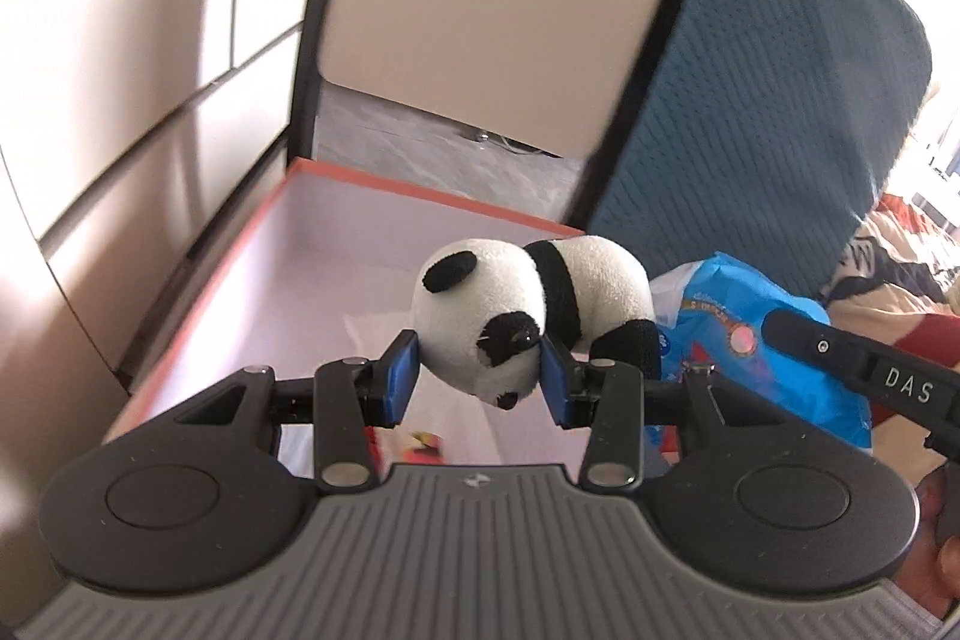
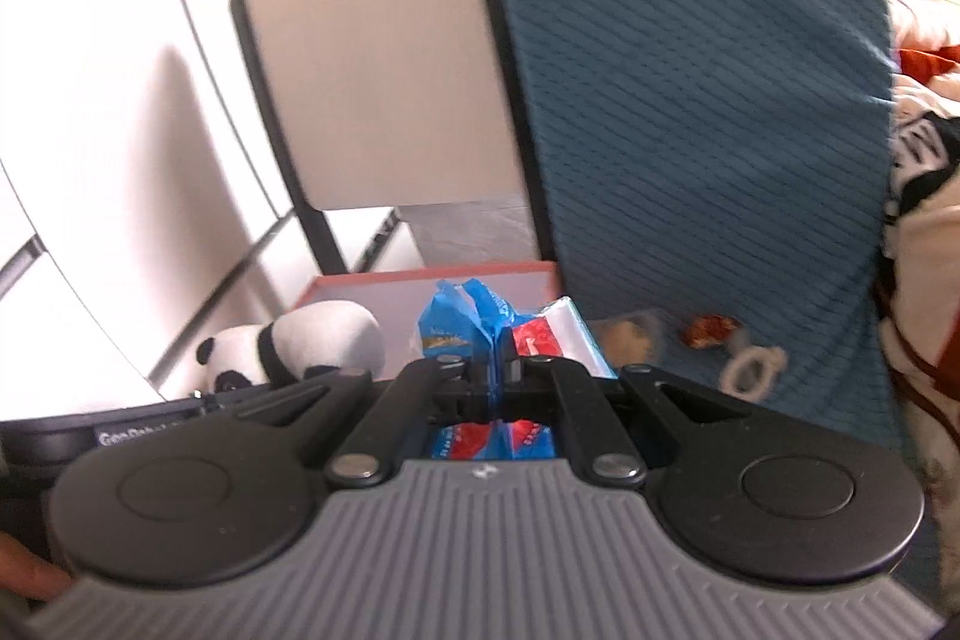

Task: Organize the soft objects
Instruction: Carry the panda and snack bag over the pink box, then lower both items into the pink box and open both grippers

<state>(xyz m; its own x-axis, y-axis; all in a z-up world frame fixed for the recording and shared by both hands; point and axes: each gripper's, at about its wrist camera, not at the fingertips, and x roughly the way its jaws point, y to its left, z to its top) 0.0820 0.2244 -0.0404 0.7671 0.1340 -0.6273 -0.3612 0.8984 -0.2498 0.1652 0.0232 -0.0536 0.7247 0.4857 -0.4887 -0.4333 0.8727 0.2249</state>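
Note:
My left gripper [image 1: 477, 382] is shut on a small plush panda [image 1: 528, 304], its blue pads pressing the panda's head from both sides. The panda hangs over an open box [image 1: 288, 244] with an orange rim and pale inside. My right gripper [image 2: 503, 370] is shut on a blue, red and white plastic pack [image 2: 474, 322], pinching a fold of its wrapper. That pack [image 1: 738, 340] shows to the right of the panda in the left wrist view, with the right gripper's black body in front of it. In the right wrist view the panda [image 2: 300, 346] appears at lower left, near the box [image 2: 432, 280].
A blue quilted mattress or cushion [image 1: 750, 100] stands upright to the right of the box. A cream cardboard panel [image 1: 480, 10] with a hand slot leans behind the box. White cabinet doors [image 1: 120, 70] run along the left. Small items [image 2: 708, 328] lie by the blue fabric. Patterned bedding [image 1: 888, 268] is at far right.

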